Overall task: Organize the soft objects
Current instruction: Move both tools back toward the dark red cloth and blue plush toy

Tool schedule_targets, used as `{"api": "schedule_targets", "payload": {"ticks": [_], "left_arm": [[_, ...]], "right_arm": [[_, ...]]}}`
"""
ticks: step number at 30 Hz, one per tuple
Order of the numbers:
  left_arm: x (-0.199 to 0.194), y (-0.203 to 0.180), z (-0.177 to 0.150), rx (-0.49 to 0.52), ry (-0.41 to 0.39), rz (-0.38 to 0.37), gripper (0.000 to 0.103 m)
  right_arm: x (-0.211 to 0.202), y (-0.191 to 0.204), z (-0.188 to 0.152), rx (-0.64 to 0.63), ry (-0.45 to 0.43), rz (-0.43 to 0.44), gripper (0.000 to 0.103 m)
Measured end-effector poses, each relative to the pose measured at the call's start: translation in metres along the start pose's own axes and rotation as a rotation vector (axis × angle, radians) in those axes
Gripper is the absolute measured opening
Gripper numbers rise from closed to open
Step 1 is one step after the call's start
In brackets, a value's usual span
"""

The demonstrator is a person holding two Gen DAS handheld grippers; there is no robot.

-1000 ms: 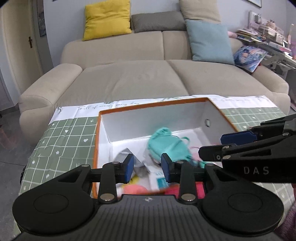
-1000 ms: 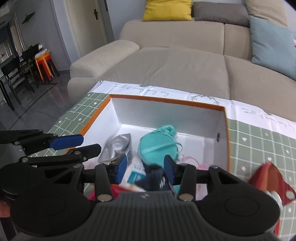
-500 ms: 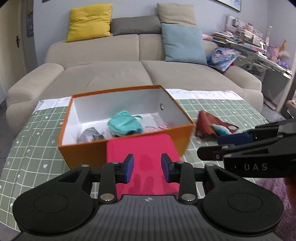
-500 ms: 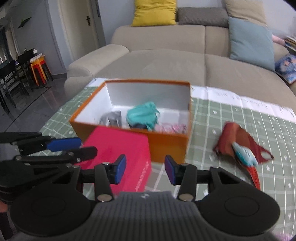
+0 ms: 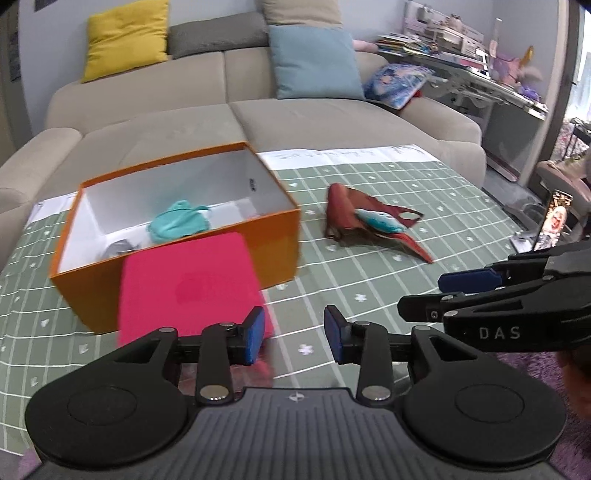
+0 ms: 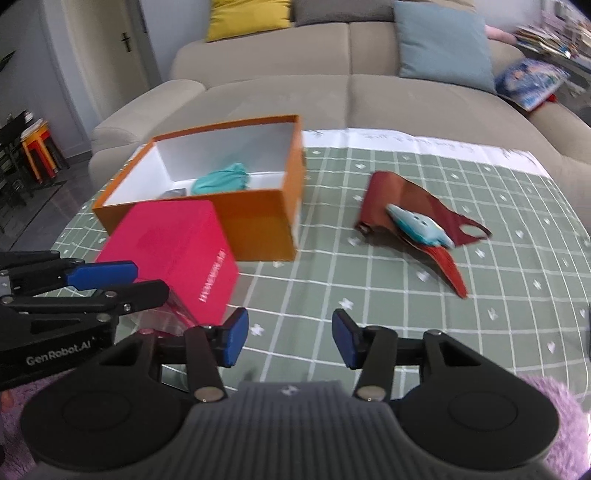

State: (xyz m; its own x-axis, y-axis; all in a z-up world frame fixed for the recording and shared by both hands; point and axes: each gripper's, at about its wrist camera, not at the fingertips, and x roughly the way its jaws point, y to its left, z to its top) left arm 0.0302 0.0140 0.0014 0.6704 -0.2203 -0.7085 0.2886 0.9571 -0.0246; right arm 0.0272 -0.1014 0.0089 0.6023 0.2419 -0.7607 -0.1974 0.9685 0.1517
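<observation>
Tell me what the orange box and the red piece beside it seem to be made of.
Orange box: probably cardboard, matte; its walls are thin and stiff, white inside. Red piece: likely soft cloth or thin leather; it lies limp and folded on the table, with a cut hole.

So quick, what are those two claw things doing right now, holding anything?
Left gripper: open, holding nothing, jaws just opening wider.
Right gripper: open, holding nothing, jaws just opening wider.

A beige sofa point(image 5: 236, 122) fills the upper frame, carrying yellow point(image 5: 127, 37), grey point(image 5: 218, 33) and blue cushions point(image 5: 314, 62). A cluttered desk point(image 5: 472, 70) stands at upper right; a door point(image 6: 110, 55) and dark floor point(image 6: 40, 210) occupy the left.
</observation>
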Motion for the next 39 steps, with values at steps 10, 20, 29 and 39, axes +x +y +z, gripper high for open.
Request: {"api": "schedule_targets", "payload": {"ticks": [10, 20, 29, 39], "left_arm": [[0.029, -0.045, 0.019, 0.072, 0.024, -0.061, 0.048], [0.076, -0.062, 0.050, 0.074, 0.039, -0.088, 0.061], [0.142, -0.074, 0.084, 0.119, 0.102, -0.077, 0.063], [0.203, -0.066, 0.112, -0.004, 0.139, -0.052, 0.072]], "right_arm": [[0.004, -0.060, 0.003, 0.171, -0.022, -0.054, 0.050], [0.034, -0.127, 0.013, 0.341, -0.041, -0.104, 0.050], [0.091, -0.150, 0.037, 0.279, -0.058, -0.118, 0.050], [0.154, -0.164, 0.050, 0.233, 0.035, -0.115, 0.051]]}}
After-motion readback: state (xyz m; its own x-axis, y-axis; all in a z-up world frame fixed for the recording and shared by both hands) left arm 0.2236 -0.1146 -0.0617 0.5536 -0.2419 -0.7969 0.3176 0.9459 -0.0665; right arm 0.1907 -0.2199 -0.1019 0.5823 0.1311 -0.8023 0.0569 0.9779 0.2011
